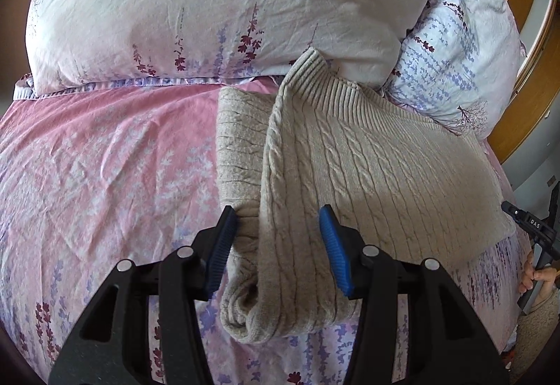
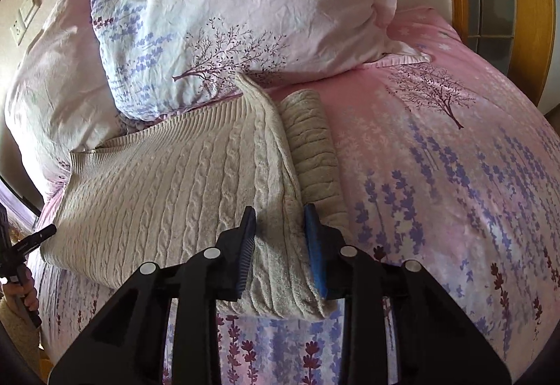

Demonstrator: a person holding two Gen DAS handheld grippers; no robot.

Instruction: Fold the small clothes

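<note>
A bed (image 1: 105, 157) covered in a pink sheet printed with lavender sprigs and small trees fills both views. Two large pillows lie at its far end: one pale pillow (image 1: 227, 0) with sparse flower stems, and a second pillow (image 2: 227, 10) printed with a bare tree and purple sprigs; the two touch.

On the sheet lies a beige cable-knit sweater (image 1: 367, 168), folded lengthwise. Its long axis runs from the near edge of the bed away toward the pillows, and its ribbed band (image 1: 315, 73) at the far end points up against the seam where the pillows meet. A folded-in sleeve or side panel (image 1: 238, 140) forms a narrower strip along one long edge, lying flat just beside the thicker fold.

The left claw (image 1: 278, 248) stands with its blue pads well apart, straddling the rolled near end of that thick fold; one pad (image 1: 224, 245) touches the knit, the other sits just off it. The right claw (image 2: 280, 252) has its blue pads drawn closer, pressed on either side of a raised ridge of the sweater's near edge, clamped on the fabric.

At the frame edges each view catches the other handle with the person's fingers (image 1: 535, 274) around it.
</note>
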